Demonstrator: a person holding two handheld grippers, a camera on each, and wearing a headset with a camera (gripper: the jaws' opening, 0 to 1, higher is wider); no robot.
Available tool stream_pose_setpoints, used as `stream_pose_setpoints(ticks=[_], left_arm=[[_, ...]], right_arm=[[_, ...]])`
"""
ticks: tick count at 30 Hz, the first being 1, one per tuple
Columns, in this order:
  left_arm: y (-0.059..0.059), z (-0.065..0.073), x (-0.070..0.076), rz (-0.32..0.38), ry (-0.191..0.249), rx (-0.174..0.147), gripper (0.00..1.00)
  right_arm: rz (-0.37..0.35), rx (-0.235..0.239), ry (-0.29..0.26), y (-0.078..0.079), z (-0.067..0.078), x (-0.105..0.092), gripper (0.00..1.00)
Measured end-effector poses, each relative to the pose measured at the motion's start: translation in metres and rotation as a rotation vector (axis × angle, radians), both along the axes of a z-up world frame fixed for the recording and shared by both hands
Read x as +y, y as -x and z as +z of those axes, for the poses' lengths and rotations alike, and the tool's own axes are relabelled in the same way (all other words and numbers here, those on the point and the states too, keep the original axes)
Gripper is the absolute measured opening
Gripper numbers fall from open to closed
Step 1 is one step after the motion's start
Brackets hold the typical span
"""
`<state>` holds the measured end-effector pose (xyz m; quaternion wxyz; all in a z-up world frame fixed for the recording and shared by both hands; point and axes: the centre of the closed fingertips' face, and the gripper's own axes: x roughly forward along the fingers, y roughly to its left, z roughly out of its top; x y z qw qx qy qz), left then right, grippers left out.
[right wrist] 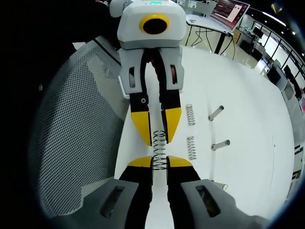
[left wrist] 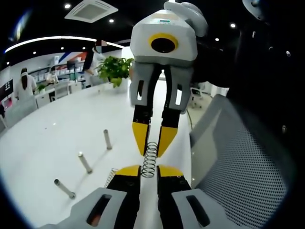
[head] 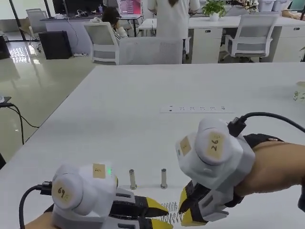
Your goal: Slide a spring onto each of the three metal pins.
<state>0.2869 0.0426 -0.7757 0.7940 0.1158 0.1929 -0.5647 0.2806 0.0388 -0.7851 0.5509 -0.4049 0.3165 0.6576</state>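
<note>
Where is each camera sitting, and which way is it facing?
Head view: on the headset, looking down at the table; left gripper, right gripper and a forearm show.
Left gripper view: on the left gripper, facing the right one; own jaws below.
Right gripper view: on the right gripper, facing the left one; own jaws below.
Shared: both gripper views show the spring between them.

Pins (head: 132,179) stand on the table (head: 143,109) behind the left gripper (head: 163,214) and right gripper (head: 184,210) — a spring (head: 170,213) between them.
</note>
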Motion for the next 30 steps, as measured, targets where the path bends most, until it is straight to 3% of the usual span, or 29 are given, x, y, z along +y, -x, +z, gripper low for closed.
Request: stream_pose_setpoints(ticks=[18, 30], left_arm=[[0.002, -0.002, -0.001, -0.022, -0.039, -0.042, 0.03], [0.001, 0.001, -0.001, -0.016, -0.03, -0.045, 0.03]], right_arm=[[-0.019, 0.002, 0.019, 0.002, 0.005, 0.0, 0.07], [-0.026, -0.019, -0.012, 0.003, 0.024, 0.007, 0.07]])
